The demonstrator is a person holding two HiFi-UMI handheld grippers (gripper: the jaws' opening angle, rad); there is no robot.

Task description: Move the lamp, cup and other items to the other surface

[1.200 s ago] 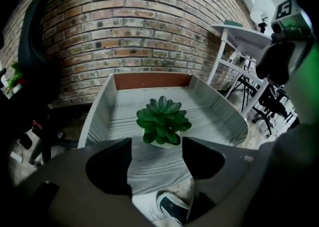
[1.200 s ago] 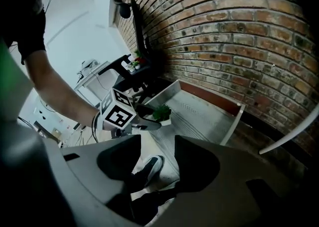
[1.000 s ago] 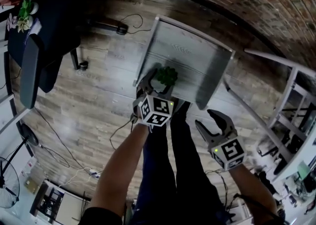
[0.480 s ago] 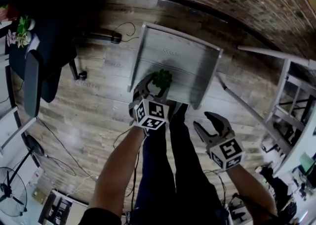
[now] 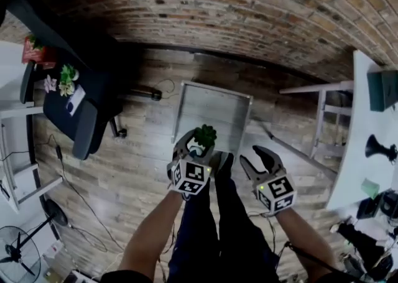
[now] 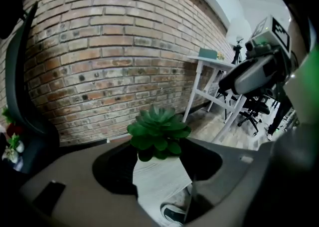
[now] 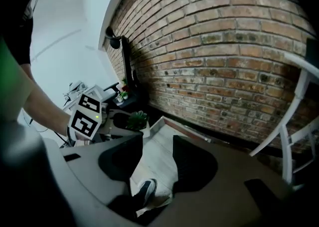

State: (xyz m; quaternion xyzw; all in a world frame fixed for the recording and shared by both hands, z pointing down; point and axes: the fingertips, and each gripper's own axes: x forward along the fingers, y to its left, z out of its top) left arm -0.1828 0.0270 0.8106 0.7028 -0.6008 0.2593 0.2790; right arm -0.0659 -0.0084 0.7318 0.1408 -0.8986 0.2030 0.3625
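Left gripper (image 5: 196, 145), jaws just closed on the plant (image 5: 204, 134), may drop it to the floor (image 5: 137, 151) if the pot slips; right gripper (image 5: 255, 158), just narrowing, is empty.

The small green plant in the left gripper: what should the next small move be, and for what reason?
Probably carry the small green plant sideways toward the white table at the right, keeping it upright. The left gripper has just closed its jaws on it, and it hangs clear above the low grey table, while the white table has bare room.
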